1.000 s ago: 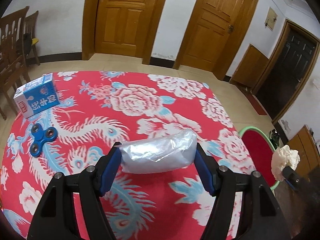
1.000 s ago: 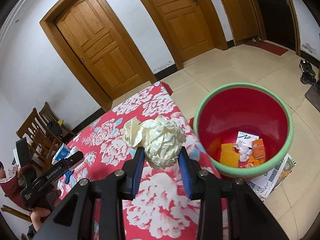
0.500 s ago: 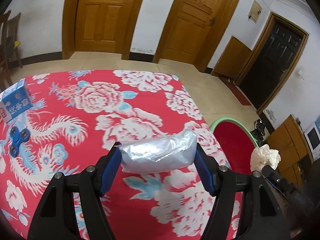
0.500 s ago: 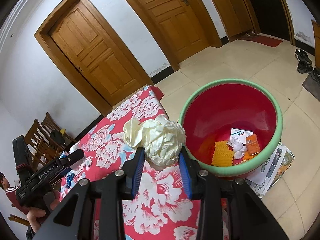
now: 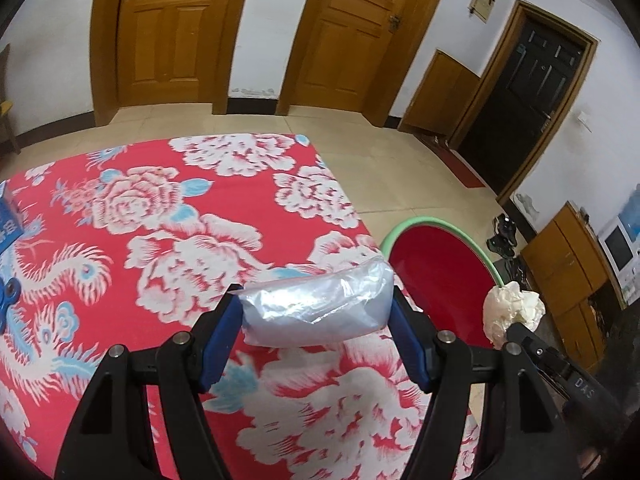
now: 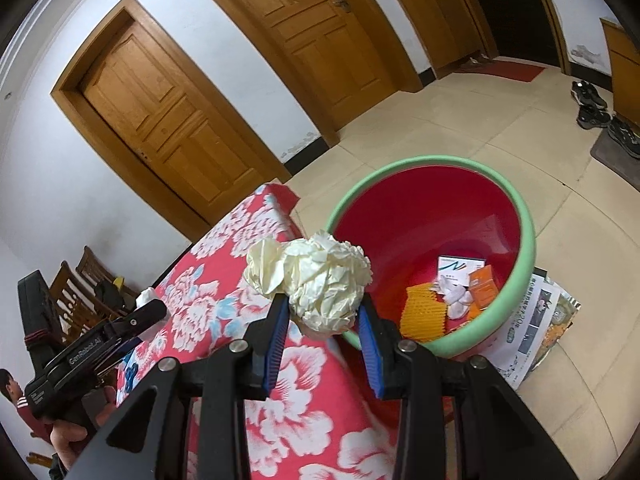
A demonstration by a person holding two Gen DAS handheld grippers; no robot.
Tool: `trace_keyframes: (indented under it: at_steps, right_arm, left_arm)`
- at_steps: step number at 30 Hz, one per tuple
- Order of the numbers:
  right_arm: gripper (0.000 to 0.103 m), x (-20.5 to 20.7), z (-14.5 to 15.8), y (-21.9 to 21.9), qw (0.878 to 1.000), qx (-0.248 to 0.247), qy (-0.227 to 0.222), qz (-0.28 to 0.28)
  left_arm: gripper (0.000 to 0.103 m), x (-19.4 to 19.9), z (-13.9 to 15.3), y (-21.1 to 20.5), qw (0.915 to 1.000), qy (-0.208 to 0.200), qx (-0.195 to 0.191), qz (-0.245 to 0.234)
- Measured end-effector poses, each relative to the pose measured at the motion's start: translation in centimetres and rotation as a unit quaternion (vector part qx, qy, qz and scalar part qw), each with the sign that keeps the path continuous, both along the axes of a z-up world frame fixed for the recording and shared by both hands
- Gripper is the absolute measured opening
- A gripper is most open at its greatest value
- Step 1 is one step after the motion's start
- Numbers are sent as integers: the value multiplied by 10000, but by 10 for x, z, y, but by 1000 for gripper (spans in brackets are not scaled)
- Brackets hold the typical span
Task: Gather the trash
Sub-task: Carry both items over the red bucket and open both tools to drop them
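- Up front, our left gripper (image 5: 316,314) is clenched on a clear plastic bag (image 5: 318,308), pinned crosswise between the two blue pads, above the counter (image 5: 168,220) with its red floral cloth, near the counter's right edge.
- Our right gripper (image 6: 324,312) is clenched on a crumpled paper ball (image 6: 320,280), cream-coloured, held over the counter's right edge, just beside the rim of the trash bin (image 6: 532,248).
- Only the right wrist view lets us see down into the trash bin: a yellow ridged piece (image 6: 424,312), a white card (image 6: 456,270), an orange packet (image 6: 482,286) and a small white wad (image 6: 454,300) lie at the bottom. It also shows newspaper (image 6: 536,320) on the floor under the bin, and shoes (image 6: 592,108) near the dark doorway.
- From the left wrist view we get only the bin's green rim and red inner wall, not its contents. That view alone shows a blue fidget spinner (image 5: 8,300) and a blue box (image 5: 8,220) at the counter's left edge, both cut off by the frame.
- Each view catches the other gripper from the side: the paper ball shows at the right of the left view, with the bin behind it, and the left gripper's black body at the lower left of the right view.
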State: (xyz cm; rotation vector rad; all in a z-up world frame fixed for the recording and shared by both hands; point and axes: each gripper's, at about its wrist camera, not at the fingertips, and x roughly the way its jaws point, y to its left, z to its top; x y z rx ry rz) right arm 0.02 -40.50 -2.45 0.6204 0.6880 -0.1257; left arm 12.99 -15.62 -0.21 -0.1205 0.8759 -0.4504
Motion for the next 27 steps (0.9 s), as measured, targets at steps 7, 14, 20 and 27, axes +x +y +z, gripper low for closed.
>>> trace_keyframes:
  at_steps: [7,14,20,27]
  right_arm:
    - [37,3,-16,-15,9996,59,190,-196]
    - [39,9,-27,-30,9987,-29,369,-362]
    - [42,13,-33,-45,9969,-182,551,-528]
    - [48,13,-39,-60,9956,-202,641,-655]
  left_arm:
    - [71,4,-7,-22,9996,53,68,-252]
    - [71,6,-14,-52,9981,-13,187,-587]
    - [71,9,-21,-83,9953,-97,357,-891]
    - [71,13,-31,-115,9916,-129,446,-1204]
